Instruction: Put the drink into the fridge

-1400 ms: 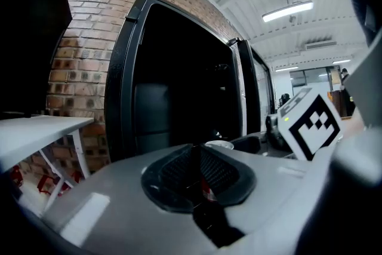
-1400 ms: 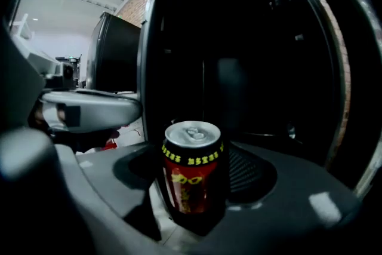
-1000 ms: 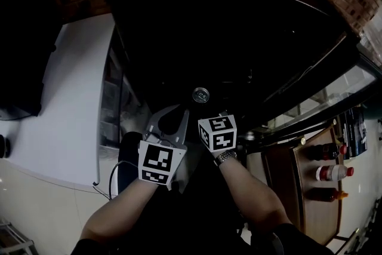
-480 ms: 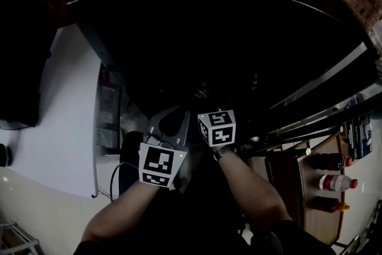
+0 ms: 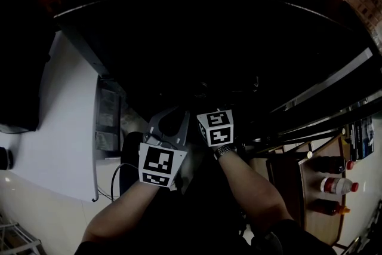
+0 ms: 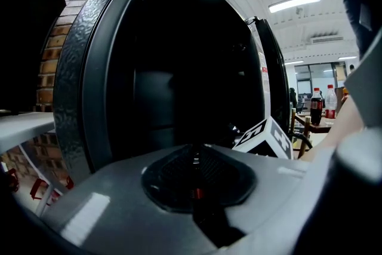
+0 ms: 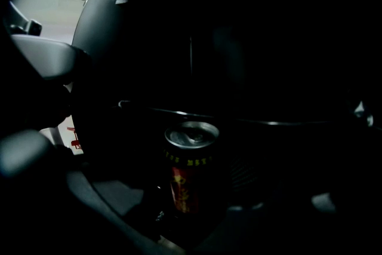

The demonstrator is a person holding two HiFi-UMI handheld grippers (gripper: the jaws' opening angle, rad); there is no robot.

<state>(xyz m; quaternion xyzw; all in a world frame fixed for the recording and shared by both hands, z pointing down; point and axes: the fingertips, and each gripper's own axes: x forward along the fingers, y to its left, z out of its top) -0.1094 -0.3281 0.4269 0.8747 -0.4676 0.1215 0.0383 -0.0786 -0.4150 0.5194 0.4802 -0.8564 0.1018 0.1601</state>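
Red-labelled can [image 7: 190,175] upright, centred between wide-set fingers of right gripper [image 7: 192,218], seemingly gripped | dark fridge [image 6: 77,80] straight ahead | left gripper [image 6: 194,158] fingers closed, empty, alongside.

Carrier: wooden table [image 5: 307,188] | on it: three bottles [image 5: 338,186], upright, side by side

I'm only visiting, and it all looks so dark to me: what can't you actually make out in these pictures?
Fridge inside: head view, too dark to show any shelves.
Can: right gripper view, darkness hides whether the jaws press it.
Bottles: head view's right edge, too small to identify.
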